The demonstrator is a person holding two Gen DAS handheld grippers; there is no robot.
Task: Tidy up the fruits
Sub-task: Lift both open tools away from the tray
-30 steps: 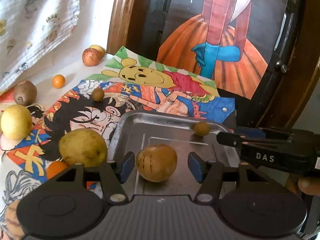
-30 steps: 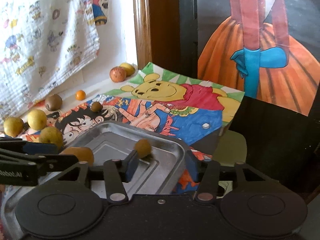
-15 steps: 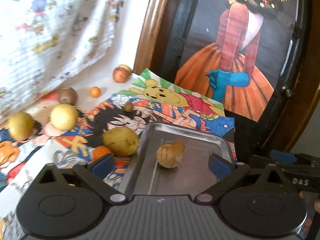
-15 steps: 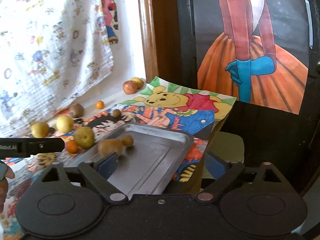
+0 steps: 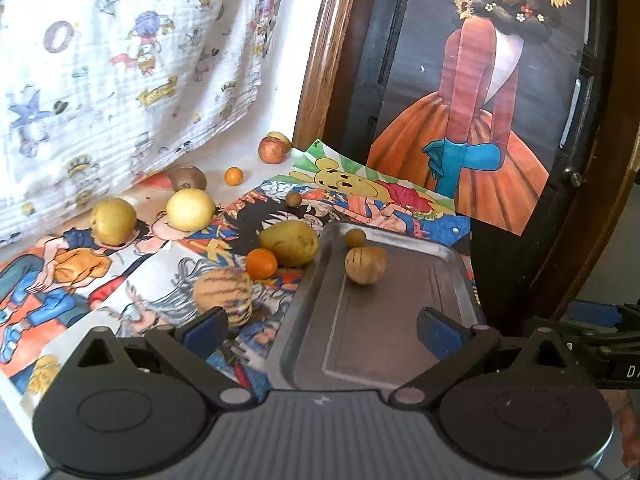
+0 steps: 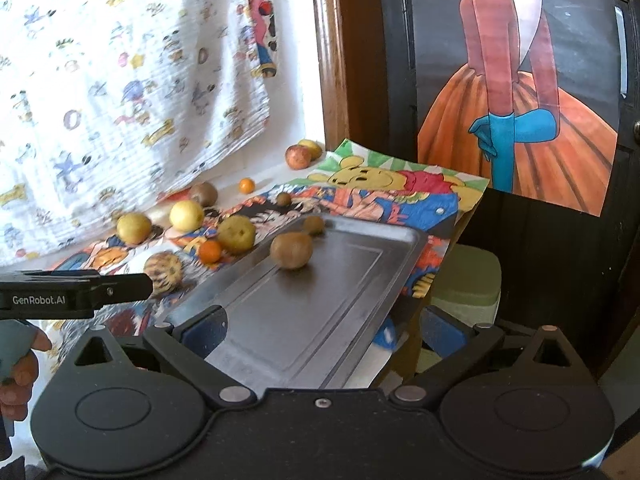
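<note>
A metal tray (image 5: 404, 340) (image 6: 360, 276) lies on cartoon posters. In it sit a tan striped fruit (image 5: 366, 265) (image 6: 291, 250) and a small brown fruit (image 5: 355, 237) (image 6: 313, 224) at its far edge. Beside the tray on the left lie a yellow-green fruit (image 5: 288, 243) (image 6: 236, 234), a small orange (image 5: 261, 263) (image 6: 210, 251) and a striped round fruit (image 5: 224, 294) (image 6: 163, 271). My left gripper (image 5: 322, 330) is open and empty, held back above the tray's near end. My right gripper (image 6: 324, 326) is open and empty over the tray's near right part.
Further left lie two yellow fruits (image 5: 190, 209) (image 5: 113, 220), a kiwi (image 5: 188, 178), a tiny orange (image 5: 233, 176), a small brown fruit (image 5: 293, 199) and a red apple (image 5: 271, 150). A patterned cloth (image 5: 120, 60) hangs behind. A painted dark door (image 5: 480, 100) stands at right.
Both grippers have drawn back and up from the tray and opened wider. The tan striped fruit stays in the tray, clear of the left fingers. The small brown fruit shifted toward the tray's far left edge.
</note>
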